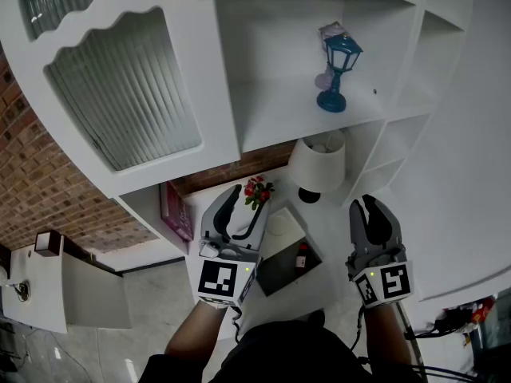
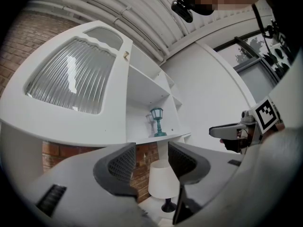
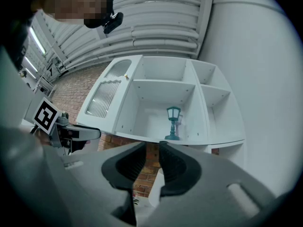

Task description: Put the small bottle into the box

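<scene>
The small dark bottle (image 1: 302,256) with a red label lies inside the open dark grey box (image 1: 279,274) on the white tabletop, between my two grippers in the head view. My left gripper (image 1: 249,198) (image 2: 151,148) hangs above the box's left side, jaws wide apart and empty. My right gripper (image 1: 363,204) (image 3: 152,144) is to the right of the box, its jaws a narrow gap apart with nothing between them. Neither gripper touches the bottle or the box. Both gripper views look up at the cabinet and do not show the bottle.
A white table lamp (image 1: 318,164) stands just behind the box, beside a small red-flowered plant (image 1: 257,190). A pink box (image 1: 174,210) stands at the left. Above is a white cabinet with a ribbed glass door (image 1: 128,94) and a teal lantern (image 1: 339,70) on its shelf.
</scene>
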A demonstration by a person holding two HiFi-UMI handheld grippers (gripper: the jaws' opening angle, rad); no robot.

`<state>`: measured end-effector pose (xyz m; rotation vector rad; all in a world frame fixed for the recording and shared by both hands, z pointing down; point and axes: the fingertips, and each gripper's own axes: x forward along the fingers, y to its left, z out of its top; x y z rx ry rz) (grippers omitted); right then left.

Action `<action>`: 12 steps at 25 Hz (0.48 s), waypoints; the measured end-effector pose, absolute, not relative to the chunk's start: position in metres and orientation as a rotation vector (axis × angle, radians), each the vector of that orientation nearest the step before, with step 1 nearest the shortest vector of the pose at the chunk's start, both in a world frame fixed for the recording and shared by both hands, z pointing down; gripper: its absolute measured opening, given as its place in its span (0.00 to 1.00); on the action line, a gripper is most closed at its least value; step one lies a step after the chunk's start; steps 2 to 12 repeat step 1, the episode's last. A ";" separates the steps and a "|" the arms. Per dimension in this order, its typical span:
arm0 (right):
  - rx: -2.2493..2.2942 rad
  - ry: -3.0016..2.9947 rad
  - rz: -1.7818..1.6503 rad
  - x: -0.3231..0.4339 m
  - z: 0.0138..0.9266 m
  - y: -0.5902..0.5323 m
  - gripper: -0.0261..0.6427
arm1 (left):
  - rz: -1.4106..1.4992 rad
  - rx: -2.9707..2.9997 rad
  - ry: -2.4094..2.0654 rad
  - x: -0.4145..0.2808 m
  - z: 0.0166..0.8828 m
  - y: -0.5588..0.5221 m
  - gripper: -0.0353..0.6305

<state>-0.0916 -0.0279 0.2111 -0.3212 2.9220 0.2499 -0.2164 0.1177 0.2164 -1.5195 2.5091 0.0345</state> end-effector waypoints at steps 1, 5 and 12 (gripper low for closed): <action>-0.321 2.922 0.252 -0.092 0.211 -0.027 0.15 | 0.035 -1.521 2.509 -0.217 0.216 0.118 0.37; -0.321 2.922 0.252 -0.092 0.211 -0.027 0.15 | 0.035 -1.521 2.509 -0.217 0.216 0.118 0.37; -0.321 2.922 0.252 -0.092 0.211 -0.027 0.15 | 0.035 -1.521 2.509 -0.217 0.216 0.118 0.37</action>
